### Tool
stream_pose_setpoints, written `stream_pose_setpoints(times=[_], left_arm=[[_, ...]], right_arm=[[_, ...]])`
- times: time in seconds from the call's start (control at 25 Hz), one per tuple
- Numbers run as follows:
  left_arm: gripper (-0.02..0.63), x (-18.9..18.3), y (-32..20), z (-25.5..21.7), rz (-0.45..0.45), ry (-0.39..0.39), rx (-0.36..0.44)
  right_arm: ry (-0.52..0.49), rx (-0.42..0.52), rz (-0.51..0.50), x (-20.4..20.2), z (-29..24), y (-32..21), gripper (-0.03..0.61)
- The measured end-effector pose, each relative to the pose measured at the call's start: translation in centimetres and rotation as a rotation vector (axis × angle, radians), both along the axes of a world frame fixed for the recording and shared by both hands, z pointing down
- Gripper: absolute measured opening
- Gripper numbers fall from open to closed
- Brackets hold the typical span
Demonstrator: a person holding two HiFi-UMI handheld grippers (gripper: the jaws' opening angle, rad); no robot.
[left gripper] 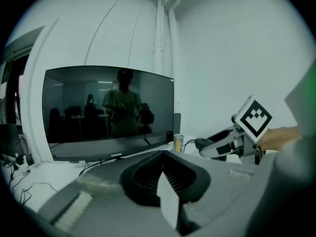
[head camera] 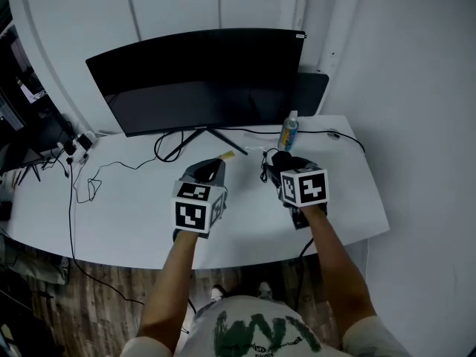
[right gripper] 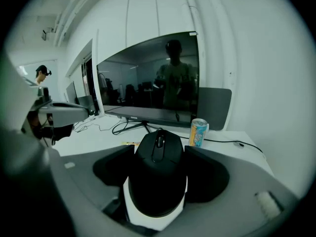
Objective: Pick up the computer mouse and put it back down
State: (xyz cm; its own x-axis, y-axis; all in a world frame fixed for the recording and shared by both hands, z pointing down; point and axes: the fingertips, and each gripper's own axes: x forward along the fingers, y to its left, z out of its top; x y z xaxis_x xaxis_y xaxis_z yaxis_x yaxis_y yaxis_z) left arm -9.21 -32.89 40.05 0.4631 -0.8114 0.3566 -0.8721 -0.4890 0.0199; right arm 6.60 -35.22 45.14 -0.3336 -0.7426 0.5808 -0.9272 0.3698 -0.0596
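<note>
The black computer mouse sits between the jaws of my right gripper, wheel end pointing away, with the black pads pressed on both its sides. In the head view that right gripper hangs over the right half of the white desk, and the mouse shows as a dark lump ahead of the marker cube. My left gripper hovers over the desk's middle. In its own view the left gripper has its black pads meeting, and nothing is between them.
A wide curved monitor stands at the back of the desk, its stand legs and cables spread in front. A drink can stands to the right of the stand. A small yellow item lies just beyond the left gripper. A power strip with cables lies at the far left.
</note>
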Motion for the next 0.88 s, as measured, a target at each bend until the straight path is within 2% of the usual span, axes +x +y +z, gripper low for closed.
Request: stream_pose_setpoints(times=[0.28,0.88], left_arm=[[0.003,0.1,-0.2,-1.3,-0.005,0.01,0.025],[0.003,-1.3,-0.4,-3.1,-0.034,0.008,0.058]], right_arm=[[-0.067,0.09,0.003,-0.5,-4.4,-0.1,0.313],[-0.107,0.197,-0.016,-1.7,-9.2,-0.1,0.313]])
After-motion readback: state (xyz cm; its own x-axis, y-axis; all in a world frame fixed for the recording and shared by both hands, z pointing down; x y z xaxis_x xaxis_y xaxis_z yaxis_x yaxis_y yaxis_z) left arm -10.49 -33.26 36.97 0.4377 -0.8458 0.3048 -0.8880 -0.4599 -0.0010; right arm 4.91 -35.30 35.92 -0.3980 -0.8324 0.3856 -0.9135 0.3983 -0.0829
